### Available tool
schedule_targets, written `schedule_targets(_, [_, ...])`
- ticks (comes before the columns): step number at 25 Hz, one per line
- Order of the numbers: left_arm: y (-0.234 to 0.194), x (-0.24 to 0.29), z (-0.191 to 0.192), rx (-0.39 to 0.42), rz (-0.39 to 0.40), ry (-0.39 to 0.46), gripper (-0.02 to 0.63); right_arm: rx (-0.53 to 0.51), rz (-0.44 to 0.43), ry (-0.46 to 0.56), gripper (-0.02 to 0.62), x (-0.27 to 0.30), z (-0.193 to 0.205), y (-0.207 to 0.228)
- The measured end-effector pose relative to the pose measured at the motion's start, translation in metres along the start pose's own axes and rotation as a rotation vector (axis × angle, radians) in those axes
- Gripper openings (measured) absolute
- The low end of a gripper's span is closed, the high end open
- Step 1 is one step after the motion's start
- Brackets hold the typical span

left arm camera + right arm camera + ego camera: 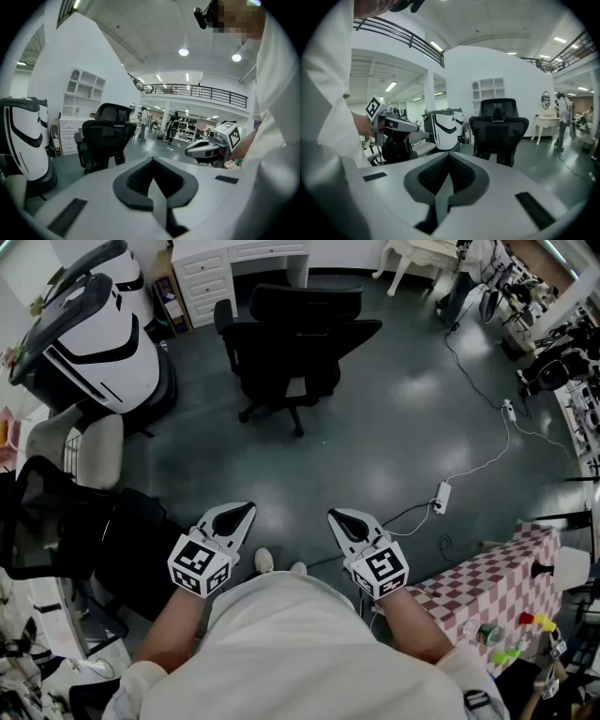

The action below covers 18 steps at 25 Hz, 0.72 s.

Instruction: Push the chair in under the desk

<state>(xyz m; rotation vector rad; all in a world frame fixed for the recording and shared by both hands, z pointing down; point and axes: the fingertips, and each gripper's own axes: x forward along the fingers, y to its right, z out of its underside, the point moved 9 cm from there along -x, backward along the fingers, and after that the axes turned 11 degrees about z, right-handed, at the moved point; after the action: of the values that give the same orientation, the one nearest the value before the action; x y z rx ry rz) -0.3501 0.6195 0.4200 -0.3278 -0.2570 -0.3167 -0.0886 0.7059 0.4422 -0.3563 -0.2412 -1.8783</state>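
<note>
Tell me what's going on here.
A person stands holding a two-jaw gripper in each hand. The left gripper and right gripper are both shut and empty, held in front of the body. The black mesh office chair stands untouched across the grey floor, before the white drawer desk, not pushed in.

The black chair (298, 348), with a mesh back, headrest and armrests, stood upright on its wheeled star base. It was pulled out in front of the white, drawer-fronted worktop (246, 251), not under it, with its back turned away from the worktop.
</note>
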Motion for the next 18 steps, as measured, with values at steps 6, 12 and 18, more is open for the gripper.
schedule_targets(6, [-0.011,-0.004,0.001,0.007,0.006,-0.001,-0.005,-0.011,-0.004,-0.008,0.003,0.01,-0.002,-0.006])
schedule_targets(12, [-0.021,-0.01,0.0,0.023,0.014,0.002,-0.005,0.004,-0.02,-0.009,0.003,0.021,-0.008,-0.01])
schedule_targets(18, [-0.04,-0.019,-0.004,0.06,-0.016,0.026,0.049,0.045,-0.03,0.005,0.041,0.036,-0.015,-0.011])
